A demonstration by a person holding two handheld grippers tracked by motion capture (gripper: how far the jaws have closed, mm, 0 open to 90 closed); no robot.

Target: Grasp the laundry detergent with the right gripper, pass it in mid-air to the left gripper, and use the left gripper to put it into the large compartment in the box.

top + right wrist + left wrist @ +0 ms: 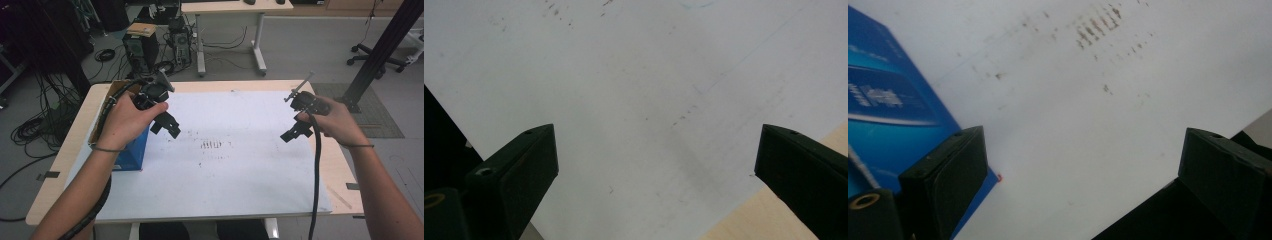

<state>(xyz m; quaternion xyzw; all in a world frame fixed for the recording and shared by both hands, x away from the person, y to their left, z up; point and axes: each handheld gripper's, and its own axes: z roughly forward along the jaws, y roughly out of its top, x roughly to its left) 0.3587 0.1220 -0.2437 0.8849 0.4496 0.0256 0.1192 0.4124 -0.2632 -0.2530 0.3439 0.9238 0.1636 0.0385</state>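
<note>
Both my left claw (166, 125) and right claw (294, 132) hang spread wide and empty over the white sheet (235, 170), blue box (134, 150) untouched, nothing started

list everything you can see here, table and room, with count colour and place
table: 1, light wood, centre
sheet: 1, white with dark specks, covering most of the table
box: 1, blue, open top, left edge of the sheet
desk: 1, pale top on grey legs, behind the table
computer towers: 2, dark, on the floor left of the desk
cables: many, black, on the floor at left
chair base: 1, black, on the floor far right
post: 1, black, slanting at right
left gripper: 1, black, open, above the sheet beside the box
right gripper: 1, black, open, above the sheet's right side
hands: 2, one on each gripper
</note>
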